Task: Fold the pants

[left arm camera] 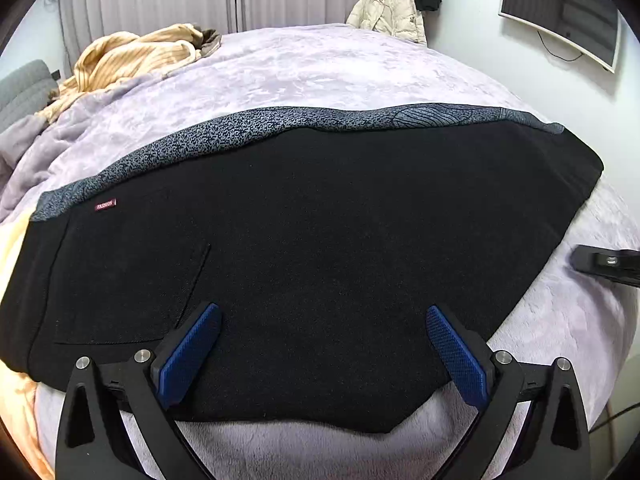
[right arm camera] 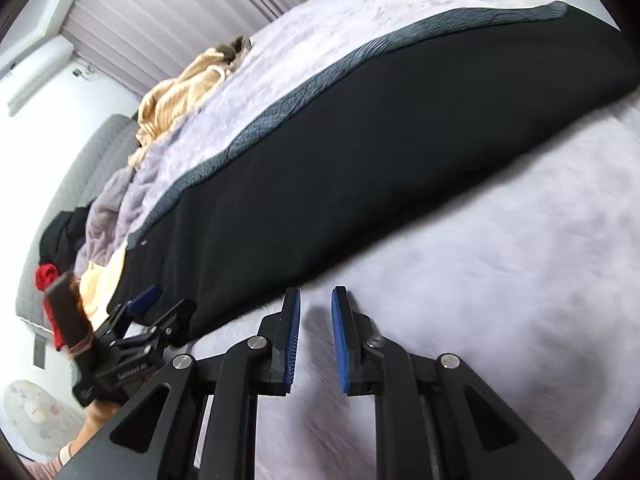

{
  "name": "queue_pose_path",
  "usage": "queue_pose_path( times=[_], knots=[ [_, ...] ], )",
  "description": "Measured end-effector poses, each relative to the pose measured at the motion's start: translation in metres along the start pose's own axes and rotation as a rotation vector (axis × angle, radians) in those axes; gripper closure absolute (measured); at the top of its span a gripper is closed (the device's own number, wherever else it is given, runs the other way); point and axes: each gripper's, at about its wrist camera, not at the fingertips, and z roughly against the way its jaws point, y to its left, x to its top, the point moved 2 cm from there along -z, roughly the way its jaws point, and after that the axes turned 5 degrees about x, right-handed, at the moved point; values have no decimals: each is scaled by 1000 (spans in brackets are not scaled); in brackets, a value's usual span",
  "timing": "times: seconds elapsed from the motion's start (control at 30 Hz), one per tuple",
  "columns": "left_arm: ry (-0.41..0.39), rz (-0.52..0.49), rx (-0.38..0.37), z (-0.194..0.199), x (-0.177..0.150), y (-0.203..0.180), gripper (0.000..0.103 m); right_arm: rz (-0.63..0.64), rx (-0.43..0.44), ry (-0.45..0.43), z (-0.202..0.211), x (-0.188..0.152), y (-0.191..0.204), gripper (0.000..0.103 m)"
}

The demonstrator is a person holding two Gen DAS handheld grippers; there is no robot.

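The black pants [left arm camera: 320, 220], with a grey patterned lining strip [left arm camera: 200, 140] along their far edge and a small red label [left arm camera: 105, 205], lie flat and long across the lavender blanket [left arm camera: 320, 72]. My left gripper [left arm camera: 323, 310] stands wide open over the pants' near edge, its blue pads [left arm camera: 192, 354] holding nothing. In the right wrist view the pants [right arm camera: 360, 168] run diagonally. My right gripper [right arm camera: 316, 292] hovers over bare blanket [right arm camera: 500, 280] just beside their edge, open by a narrow gap with nothing between the pads. The left gripper [right arm camera: 160, 308] shows at the pants' left end.
A yellow striped blanket [left arm camera: 132, 60] is bunched at the far left near a grey headboard [left arm camera: 24, 88]. A cream jacket [left arm camera: 388, 8] and a wall screen [left arm camera: 560, 12] are behind the bed. Red and black clothes [right arm camera: 50, 276] lie by the headboard.
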Motion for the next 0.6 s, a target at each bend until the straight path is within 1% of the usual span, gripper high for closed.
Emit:
queue_pose_path(
  times=[0.03,0.1,0.13,0.17,0.2,0.3,0.4,0.47,0.53,0.57,0.6],
  knots=[
    [-9,-5,12,1,0,-2,0,-11,4,-27,9,0,-5,84],
    [-28,-2,30,2,0,-8,0,-46,-6,-85,31,0,-20,77],
    [-36,2,31,0,0,-10,0,-75,-7,-112,43,1,-29,71],
    [-43,5,29,-2,0,-6,0,-101,-7,-135,51,-1,-37,69],
    [-48,8,26,-1,-2,-1,0,-126,-7,-158,56,2,-44,69],
    [-61,10,29,1,-9,-1,0,-200,-27,-247,94,12,-81,69],
    [-69,12,31,2,-10,-1,0,-280,-52,-329,121,33,-115,69],
    [-71,13,32,4,-12,-1,0,-351,-53,-365,128,48,-139,69],
    [-71,12,34,4,-12,-1,0,-416,-36,-389,126,62,-158,68],
    [-72,12,36,4,-12,-1,0,-426,-47,-389,124,70,-166,68],
    [-71,11,39,3,-12,-2,0,-424,-76,-387,120,78,-174,68]
  ],
)
